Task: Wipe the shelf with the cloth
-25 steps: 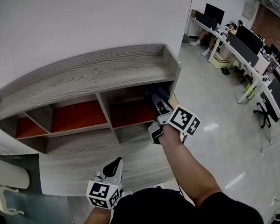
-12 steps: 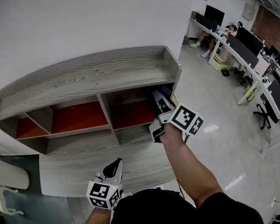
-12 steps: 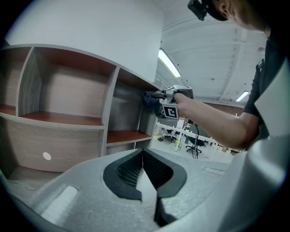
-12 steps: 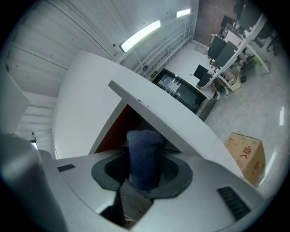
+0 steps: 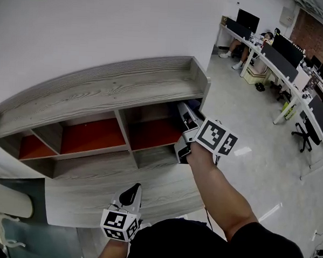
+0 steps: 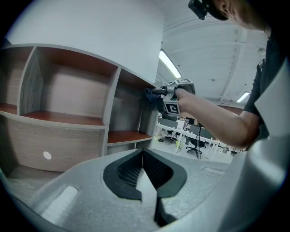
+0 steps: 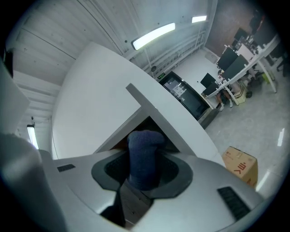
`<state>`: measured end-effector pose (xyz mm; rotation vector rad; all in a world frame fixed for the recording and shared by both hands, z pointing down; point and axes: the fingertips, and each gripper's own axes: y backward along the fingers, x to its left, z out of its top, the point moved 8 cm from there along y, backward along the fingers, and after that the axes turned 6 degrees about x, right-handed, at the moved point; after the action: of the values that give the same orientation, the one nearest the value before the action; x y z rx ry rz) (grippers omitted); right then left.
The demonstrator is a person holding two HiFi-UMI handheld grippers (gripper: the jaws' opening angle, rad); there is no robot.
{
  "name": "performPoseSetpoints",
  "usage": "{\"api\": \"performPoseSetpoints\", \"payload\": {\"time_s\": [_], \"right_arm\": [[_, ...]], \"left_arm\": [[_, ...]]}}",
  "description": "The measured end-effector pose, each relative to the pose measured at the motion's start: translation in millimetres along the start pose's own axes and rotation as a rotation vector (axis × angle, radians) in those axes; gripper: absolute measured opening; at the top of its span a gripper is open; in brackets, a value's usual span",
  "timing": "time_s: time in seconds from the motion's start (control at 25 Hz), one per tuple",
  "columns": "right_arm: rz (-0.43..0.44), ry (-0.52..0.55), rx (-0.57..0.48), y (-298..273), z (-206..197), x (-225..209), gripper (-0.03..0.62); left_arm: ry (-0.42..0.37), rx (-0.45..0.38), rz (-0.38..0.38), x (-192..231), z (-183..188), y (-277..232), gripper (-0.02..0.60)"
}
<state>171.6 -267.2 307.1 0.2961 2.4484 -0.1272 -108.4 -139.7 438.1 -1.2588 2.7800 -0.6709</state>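
Because wiping needs only one tool, I have the right gripper [image 5: 186, 119] clamped on the bunched dark blue cloth [image 7: 144, 156], held inside the rightmost compartment of the wooden shelf [image 5: 98, 90]; my left gripper [image 5: 130, 193], jaws together and empty, hangs low, out of the way.

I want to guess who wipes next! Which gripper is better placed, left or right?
Right. The right gripper holds the blue cloth at the shelf; the left gripper is shut, empty, farther back.

dark blue cloth [image 7: 145, 145]: lower end buried in right tool [image 7: 144, 174] | grey wood-grain shelf [image 5: 99, 87]: left end cut off by frame | cloth-to-shelf contact: cannot tell
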Motion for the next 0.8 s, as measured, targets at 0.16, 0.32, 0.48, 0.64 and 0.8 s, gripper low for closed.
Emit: {"api": "performPoseSetpoints", "payload": {"time_s": [0.16,0.32,0.48,0.64,0.8], "right_arm": [[-0.049,0.111,0.021,1,2,5,0.141],[-0.091,0.278,0.045,1,1,9,0.141],[-0.155,0.478,0.049,2,1,15,0.141],[-0.201,0.618,0.050,1,1,17,0.141],[-0.235,0.717,0.052,-3,0,21,0.141]], "left_arm": [[-0.001,-0.002,0.000,-1,1,1,0.011],[-0.001,-0.003,0.003,0,1,2,0.011],[-0.001,0.003,0.004,0,0,3,0.011],[-0.005,0.006,0.000,-2,0,3,0.011],[-0.009,0.011,-0.003,-3,-2,3,0.011]]}}
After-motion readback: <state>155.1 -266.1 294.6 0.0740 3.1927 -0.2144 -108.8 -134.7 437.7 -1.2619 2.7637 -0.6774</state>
